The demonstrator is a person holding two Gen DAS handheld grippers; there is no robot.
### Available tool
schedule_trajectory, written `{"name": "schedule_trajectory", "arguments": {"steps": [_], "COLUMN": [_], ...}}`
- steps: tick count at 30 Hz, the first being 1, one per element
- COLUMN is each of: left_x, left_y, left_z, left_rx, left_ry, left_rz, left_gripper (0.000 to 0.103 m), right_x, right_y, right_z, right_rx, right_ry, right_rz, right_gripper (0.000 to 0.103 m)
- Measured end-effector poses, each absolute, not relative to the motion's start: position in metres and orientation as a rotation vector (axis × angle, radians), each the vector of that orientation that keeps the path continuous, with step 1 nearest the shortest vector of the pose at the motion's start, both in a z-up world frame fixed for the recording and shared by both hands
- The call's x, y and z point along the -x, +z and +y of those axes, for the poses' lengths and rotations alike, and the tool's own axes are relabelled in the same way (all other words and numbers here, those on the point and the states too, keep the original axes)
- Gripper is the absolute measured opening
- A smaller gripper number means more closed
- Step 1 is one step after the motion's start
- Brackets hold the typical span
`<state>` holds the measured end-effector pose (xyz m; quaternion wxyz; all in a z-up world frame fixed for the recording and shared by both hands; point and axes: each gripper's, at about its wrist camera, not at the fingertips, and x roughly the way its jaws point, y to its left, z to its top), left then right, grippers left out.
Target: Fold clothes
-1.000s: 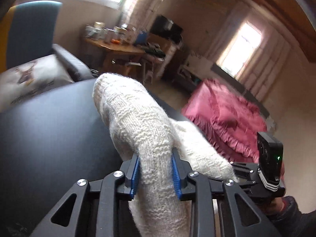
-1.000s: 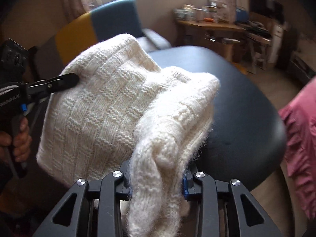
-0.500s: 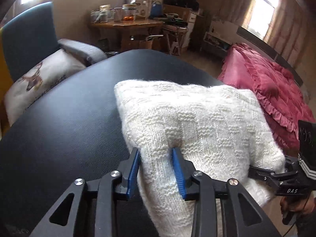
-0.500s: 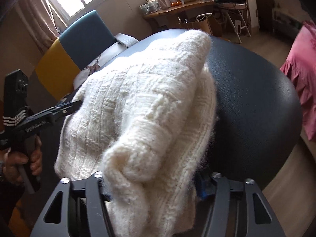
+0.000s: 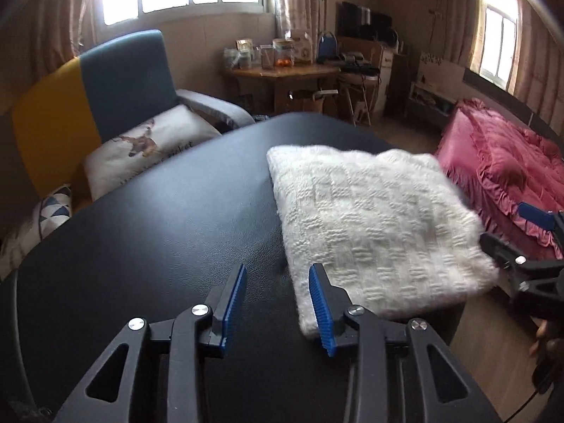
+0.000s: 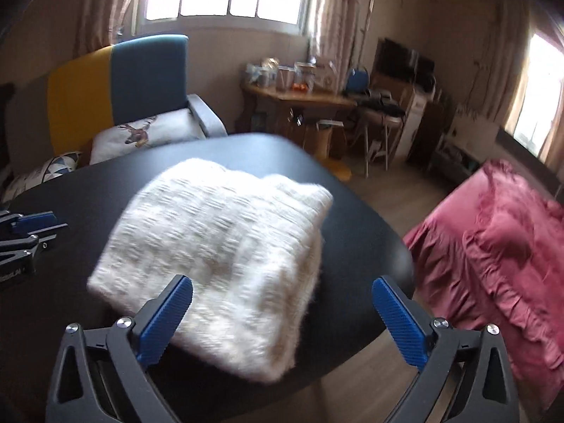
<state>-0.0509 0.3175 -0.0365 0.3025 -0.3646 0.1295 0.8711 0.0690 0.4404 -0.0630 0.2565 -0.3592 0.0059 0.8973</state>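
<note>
Both jaws spread, empty: left gripper [image 5: 276, 303], right gripper [image 6: 282, 320] | folded white knit sweater [image 6: 218, 257] flat on tabletop [image 5: 158, 232], frame centre | back off level, avoid snagging near corner, check edges square.

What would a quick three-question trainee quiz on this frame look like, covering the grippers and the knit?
1. True or false: the left gripper is clamped on the folded white knitted garment.
2. Multiple choice: the garment lies on (A) the pink ruffled bedspread, (B) the black round table, (C) the blue and yellow armchair.
3. Fill in: the right gripper has its jaws ____.

Key: 1 false, its jaws are apart and hold nothing; 2 B; 3 open.
</note>
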Motion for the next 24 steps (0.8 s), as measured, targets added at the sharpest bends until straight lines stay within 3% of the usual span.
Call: {"name": "schedule_trajectory", "arguments": {"steps": [3,8,13,19,24], "left_x": [0.035,0.014,-0.014,-0.007,-0.007], "left_y": [-0.013,0.020,0.046,0.051,0.049], "left_z": [0.309,0.304,0.310,0.304,0.307], "left_rx": [0.941,0.881,0.700,0.832,0.861], "left_ry": [2.371,2.437,2.555,2.410,2.393], "left_rz": [0.305,0.314,0.489,0.327,0.318], "left_gripper": [0.041,0.043,0.043,0.043,0.043], "right_x": [-0.069,-0.068,-0.059,-0.056,-0.052], "right_y": [-0.058,-0.045,-0.046,-0.051,-0.056], "right_z": [0.420,0.411,0.418,0.420,0.414], "right_rx": [0.943,0.854,0.893,0.904,0.926], "right_ry": [2.404,2.447,2.510,2.538,2.544], "right_rz": [-0.041,0.046,0.086,0.142,0.124], "right_gripper": [0.103,0.103,0.103,0.103,0.103]}}
